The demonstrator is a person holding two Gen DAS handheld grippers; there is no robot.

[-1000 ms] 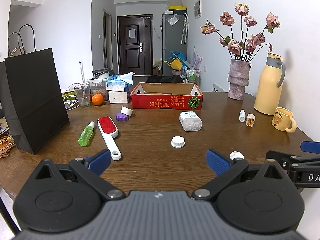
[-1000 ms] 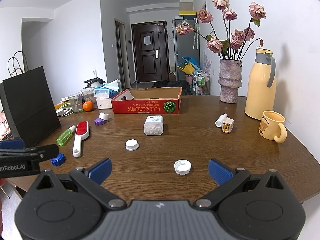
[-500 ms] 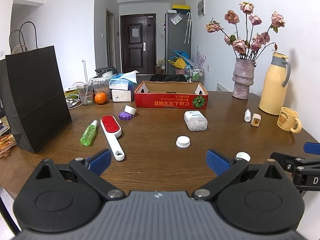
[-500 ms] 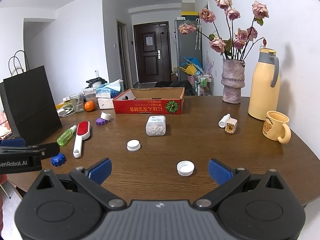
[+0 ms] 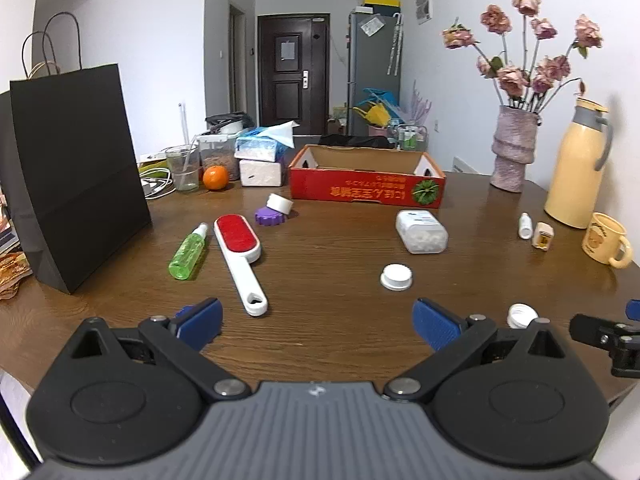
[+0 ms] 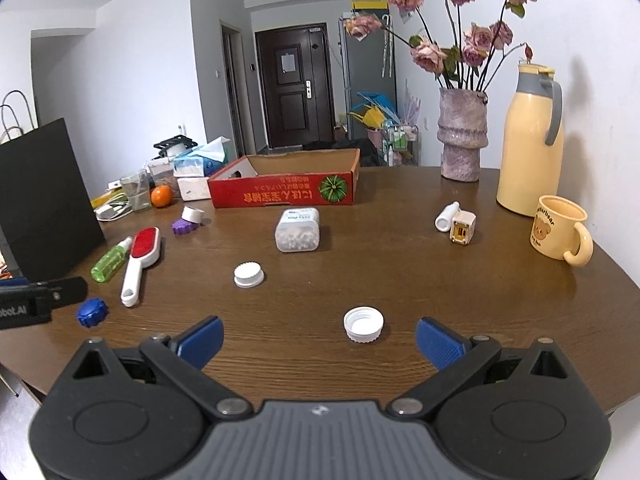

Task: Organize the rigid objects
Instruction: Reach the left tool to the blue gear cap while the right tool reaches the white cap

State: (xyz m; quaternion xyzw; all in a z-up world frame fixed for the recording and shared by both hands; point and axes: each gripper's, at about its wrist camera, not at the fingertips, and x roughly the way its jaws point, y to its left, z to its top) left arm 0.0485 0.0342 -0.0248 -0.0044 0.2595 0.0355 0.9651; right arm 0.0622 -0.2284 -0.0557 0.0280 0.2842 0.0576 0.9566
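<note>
Both grippers hang low over the near edge of a brown wooden bench (image 6: 440, 288), each released, fingers spread wide with nothing between them. Seen from the right wrist, the right gripper (image 6: 319, 338) has a white bottle cap (image 6: 363, 324) lying open side up just ahead, closer to its right finger. Seen from the left wrist, the left gripper (image 5: 318, 318) faces a red lint brush (image 5: 239, 252) with a white handle, a green spray bottle (image 5: 188, 254) lying on its side beside it, and a second white cap (image 5: 396, 277) further right.

A red cardboard box (image 6: 288, 190) sits open and apparently empty at the far side, likely where things go. Between box and grippers lies a clear pill container (image 6: 298, 230).

All these pieces look light, hard plastic (smooth, so likely slippery). The cap should be pinched across its ribbed rim, the brush along its narrow handle, the container across its shorter sides. A small blue knob (image 6: 92, 312) rests near the left gripper
</note>
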